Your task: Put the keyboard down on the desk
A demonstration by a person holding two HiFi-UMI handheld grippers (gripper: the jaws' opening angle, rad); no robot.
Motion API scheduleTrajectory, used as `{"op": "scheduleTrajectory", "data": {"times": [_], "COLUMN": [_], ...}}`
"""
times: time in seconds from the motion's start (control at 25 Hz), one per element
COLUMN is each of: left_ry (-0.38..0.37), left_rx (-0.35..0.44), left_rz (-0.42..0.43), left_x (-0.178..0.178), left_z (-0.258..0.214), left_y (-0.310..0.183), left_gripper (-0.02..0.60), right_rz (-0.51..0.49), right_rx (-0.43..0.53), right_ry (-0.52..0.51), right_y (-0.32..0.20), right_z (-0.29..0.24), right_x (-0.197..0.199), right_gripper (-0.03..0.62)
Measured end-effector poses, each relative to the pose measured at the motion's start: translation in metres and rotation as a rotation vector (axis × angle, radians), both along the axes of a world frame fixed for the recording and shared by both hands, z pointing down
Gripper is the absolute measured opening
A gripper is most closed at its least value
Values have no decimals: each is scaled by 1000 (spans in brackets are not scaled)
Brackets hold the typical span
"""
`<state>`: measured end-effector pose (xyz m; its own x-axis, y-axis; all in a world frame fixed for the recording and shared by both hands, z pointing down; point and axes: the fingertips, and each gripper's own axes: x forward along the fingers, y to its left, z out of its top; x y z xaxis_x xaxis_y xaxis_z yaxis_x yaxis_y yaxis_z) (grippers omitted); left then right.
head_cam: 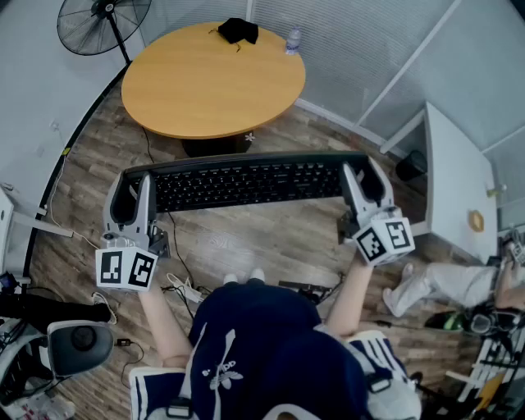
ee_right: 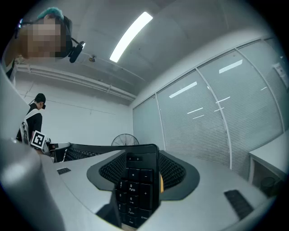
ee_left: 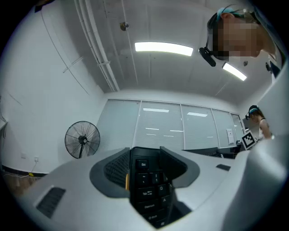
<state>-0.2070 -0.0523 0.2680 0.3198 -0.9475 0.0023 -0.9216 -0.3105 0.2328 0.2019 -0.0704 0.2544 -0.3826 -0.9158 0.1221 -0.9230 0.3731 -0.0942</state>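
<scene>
The person held a black keyboard (head_cam: 246, 182) in the air between the two grippers, lying level and running left to right across the head view, its keys facing up. It hung over the wood-patterned floor (head_cam: 246, 242), just on the near side of a round wooden table (head_cam: 213, 82) and not touching it. The left gripper (head_cam: 135, 187) was clamped on the keyboard's left end, one jaw on the far edge and one on the near edge. In the left gripper view the end with the Esc, Tab and Caps Lock keys (ee_left: 149, 189) sat tight between the two dark pads. The right gripper (head_cam: 361, 179) was clamped in the same way on the right end, and the right gripper view showed the number-pad keys (ee_right: 135, 185) pressed between its pads. Both pairs of jaws stood wide, spread by the depth of the keyboard. On the far side of the round table lay a dark, crumpled thing (head_cam: 238, 31) with a small clear bottle (head_cam: 293, 39) to its right. A standing fan (head_cam: 102, 25) stood at the far left by the wall. A white desk (head_cam: 451, 180) stood to the right, well apart from the keyboard. Cables (head_cam: 184, 287) lay on the floor near the person's feet.
</scene>
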Motion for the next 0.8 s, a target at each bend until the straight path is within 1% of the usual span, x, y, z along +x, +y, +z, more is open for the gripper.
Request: {"op": "scheduleTrajectory", "data": {"times": [0.2, 0.36, 0.56, 0.8], "left_ry": [0, 0, 7, 0], "left_rx": [1, -2, -11, -9], "left_rz": [1, 5, 5, -1], "left_x": [1, 5, 1, 7], "left_z": [-3, -6, -14, -8], "left_y": [-1, 4, 0, 1], "left_gripper": [198, 198, 198, 198], "right_rz": [3, 20, 12, 3], "right_rx": [2, -5, -9, -35], "right_ry": [1, -31, 2, 1], "right_y": [0, 10, 4, 2], "right_z": [-8, -3, -18, -8], "right_x": [-2, 8, -1, 4], "right_gripper": [221, 221, 221, 221]}}
